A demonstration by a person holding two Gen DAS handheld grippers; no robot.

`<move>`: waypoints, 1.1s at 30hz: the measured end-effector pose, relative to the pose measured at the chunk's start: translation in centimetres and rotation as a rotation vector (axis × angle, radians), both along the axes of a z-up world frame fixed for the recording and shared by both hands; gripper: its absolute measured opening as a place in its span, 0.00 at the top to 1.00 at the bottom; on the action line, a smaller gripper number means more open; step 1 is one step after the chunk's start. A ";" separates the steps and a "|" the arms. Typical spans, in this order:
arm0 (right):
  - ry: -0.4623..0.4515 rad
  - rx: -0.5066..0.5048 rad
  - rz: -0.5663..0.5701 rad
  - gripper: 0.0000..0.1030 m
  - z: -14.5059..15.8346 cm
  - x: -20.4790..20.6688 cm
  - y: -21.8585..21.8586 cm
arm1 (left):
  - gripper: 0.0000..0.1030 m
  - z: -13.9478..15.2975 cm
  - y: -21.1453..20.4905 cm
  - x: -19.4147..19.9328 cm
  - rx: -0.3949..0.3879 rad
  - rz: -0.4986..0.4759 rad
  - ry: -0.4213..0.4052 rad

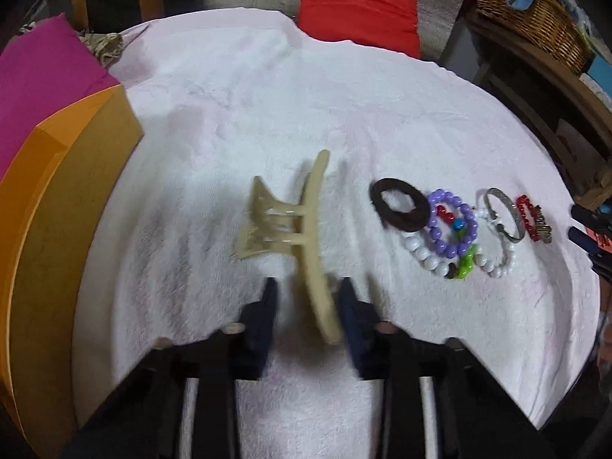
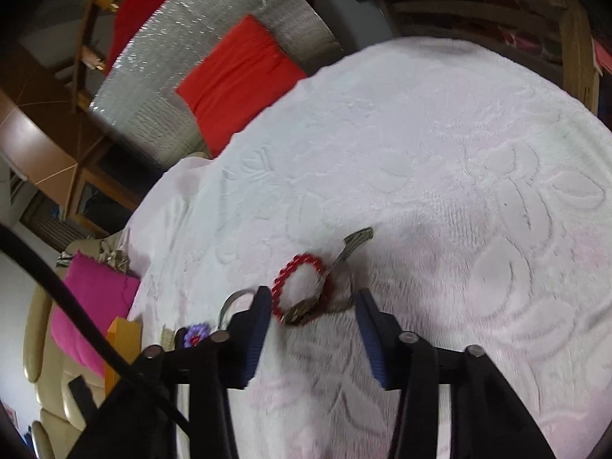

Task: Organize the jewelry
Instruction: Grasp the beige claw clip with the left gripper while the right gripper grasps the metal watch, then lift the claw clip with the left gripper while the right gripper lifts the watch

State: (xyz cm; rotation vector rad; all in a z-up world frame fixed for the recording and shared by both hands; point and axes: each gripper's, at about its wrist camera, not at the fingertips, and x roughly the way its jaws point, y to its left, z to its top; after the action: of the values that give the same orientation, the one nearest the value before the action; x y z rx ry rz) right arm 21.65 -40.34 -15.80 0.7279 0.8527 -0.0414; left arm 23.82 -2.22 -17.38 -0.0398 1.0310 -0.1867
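Note:
A beige claw hair clip (image 1: 294, 229) lies on the white towel (image 1: 267, 114); its near end sits between the fingers of my left gripper (image 1: 308, 290), which is open around it without clear contact. To the right lie a brown hair tie (image 1: 397, 208), a purple bead bracelet (image 1: 453, 222), a white bead bracelet (image 1: 432, 258), a silver bangle (image 1: 505, 214) and a red bead bracelet (image 1: 529, 216). My right gripper (image 2: 313, 302) is open just before the red bead bracelet (image 2: 302, 283) and a metal hair clip (image 2: 354, 244).
An orange box (image 1: 49, 210) stands at the towel's left edge, with a pink cushion (image 1: 42, 80) behind it. A red cushion (image 1: 355, 4) lies at the back. A wicker basket (image 1: 535, 11) sits on a wooden shelf at the right.

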 end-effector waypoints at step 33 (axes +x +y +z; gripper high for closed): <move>-0.100 0.265 -0.134 0.93 -2.4 2.7 -1.8 | 0.89 0.9 1.3 0.1 -0.030 0.009 -0.105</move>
State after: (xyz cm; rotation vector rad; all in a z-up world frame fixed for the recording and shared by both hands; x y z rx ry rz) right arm 24.34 -42.14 -18.15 1.0274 0.7200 -0.0113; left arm 23.91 -0.92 -16.51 -0.0610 0.9230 -0.1937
